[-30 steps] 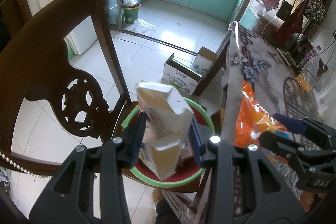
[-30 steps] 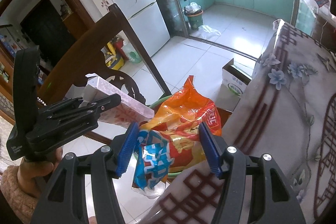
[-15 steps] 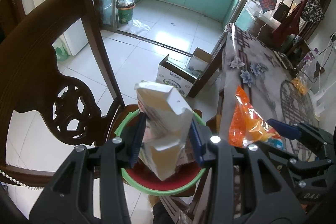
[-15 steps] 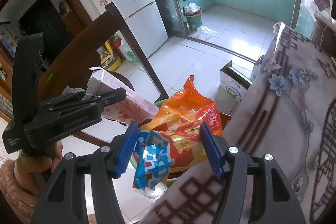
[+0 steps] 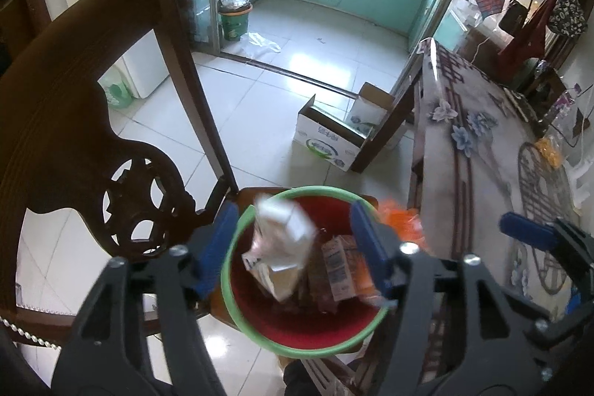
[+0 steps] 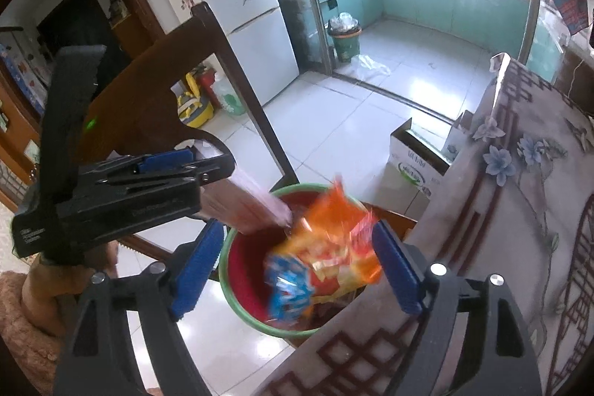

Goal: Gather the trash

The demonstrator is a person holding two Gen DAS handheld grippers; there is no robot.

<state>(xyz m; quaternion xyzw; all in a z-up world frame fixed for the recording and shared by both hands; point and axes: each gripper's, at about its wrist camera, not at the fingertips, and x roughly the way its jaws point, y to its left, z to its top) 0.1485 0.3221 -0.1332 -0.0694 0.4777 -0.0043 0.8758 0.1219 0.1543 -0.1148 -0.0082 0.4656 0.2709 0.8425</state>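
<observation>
Black tongs (image 5: 293,244) with blue pads (image 5: 365,236), silver screws; fuzzy brown sleeve (image 6: 22,314).

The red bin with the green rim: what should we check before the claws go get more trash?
1. Left claw let go of the white carton: ok, its jaws are opening and the pads stand clear of the blurred carton.
2. Right claw let go of the orange snack bag: ok, opening, pads off the bag.
3. Carton inside the red bin: ok, within the rim.
4. Snack bag fully inside: cannot tell, it is blurred above the rim.
5. Bin steady on the chair seat: ok, upright.
6. More trash on the table: cannot tell, only part shows.
</observation>
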